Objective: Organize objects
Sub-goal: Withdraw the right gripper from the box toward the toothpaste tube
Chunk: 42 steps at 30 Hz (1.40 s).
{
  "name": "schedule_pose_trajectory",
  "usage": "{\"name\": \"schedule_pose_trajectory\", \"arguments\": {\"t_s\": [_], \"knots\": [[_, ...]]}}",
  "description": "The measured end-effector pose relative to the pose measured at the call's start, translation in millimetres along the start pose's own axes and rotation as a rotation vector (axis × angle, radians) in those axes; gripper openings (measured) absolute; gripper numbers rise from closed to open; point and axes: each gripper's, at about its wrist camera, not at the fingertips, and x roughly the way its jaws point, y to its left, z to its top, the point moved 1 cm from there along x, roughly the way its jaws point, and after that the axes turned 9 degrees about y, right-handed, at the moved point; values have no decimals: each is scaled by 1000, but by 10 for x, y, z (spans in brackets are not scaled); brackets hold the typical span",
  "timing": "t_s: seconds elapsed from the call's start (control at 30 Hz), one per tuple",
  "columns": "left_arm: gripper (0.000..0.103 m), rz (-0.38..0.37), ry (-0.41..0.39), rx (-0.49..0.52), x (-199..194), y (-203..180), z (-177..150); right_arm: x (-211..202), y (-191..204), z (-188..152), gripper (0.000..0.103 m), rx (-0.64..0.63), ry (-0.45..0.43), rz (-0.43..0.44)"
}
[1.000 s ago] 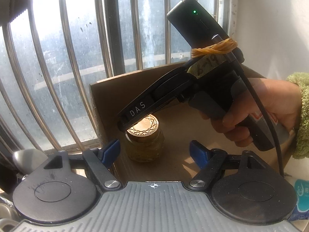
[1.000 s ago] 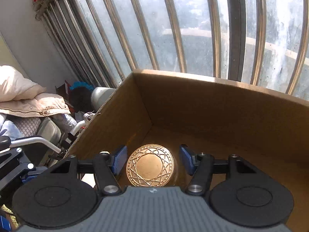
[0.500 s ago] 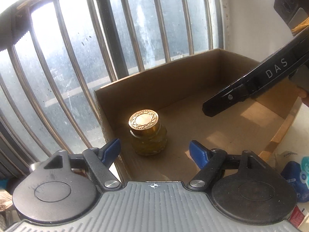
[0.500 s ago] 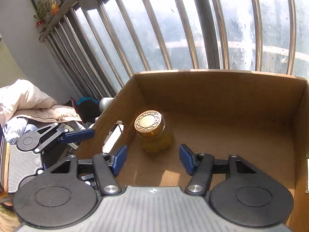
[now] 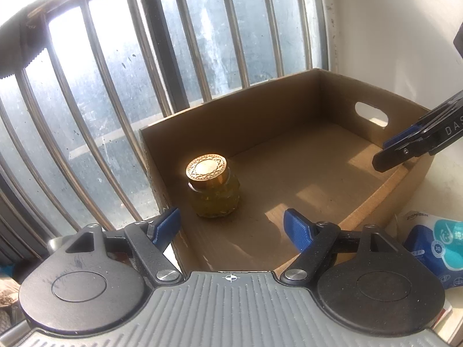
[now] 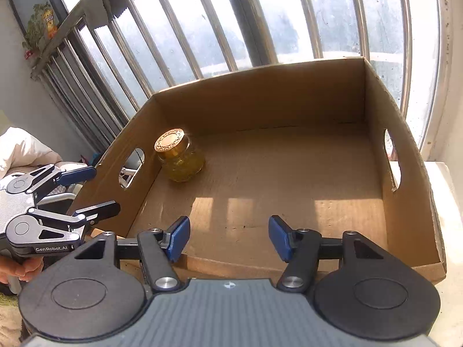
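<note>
Right tongs [image 6: 228, 238] withdrawn, cardboard box [image 6: 411, 133], barred window [image 6: 202, 29]

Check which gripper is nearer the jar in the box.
Left. The left gripper sits at the box corner just in front of the jar, jaws open. The right gripper hangs over the near wall, across the floor from it, jaws open and empty.

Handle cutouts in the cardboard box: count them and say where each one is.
2. One handle cutout is in the box's left wall beside the jar; the other is in the right wall. The near wall's face is hidden.
</note>
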Motion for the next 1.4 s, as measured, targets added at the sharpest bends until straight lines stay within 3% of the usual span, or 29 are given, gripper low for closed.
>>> {"name": "schedule_pose_trajectory", "arguments": {"t_s": [0.57, 0.8, 0.97, 1.1, 1.2, 1.4], "knots": [[83, 27, -22, -37, -67, 31, -40, -24, -3, -45, 64, -11, -39, -2], [94, 72, -190, -72, -546, -14, -206, -330, 22, -220, 69, -20, -172, 57], [97, -29, -237, -163, -951, -87, -510, -797, 131, -531, 77, -45, -278, 136], [102, -45, -259, -197, -1154, -238, -824, -1098, 223, -846, 82, -63, -337, 246], [102, -70, -203, -230, -1084, -369, -1022, -1156, 335, -1103, 89, -94, -373, 305], [102, -133, -81, -271, -793, -584, -1240, -815, 494, -1363, 89, -82, -337, 324]]}}
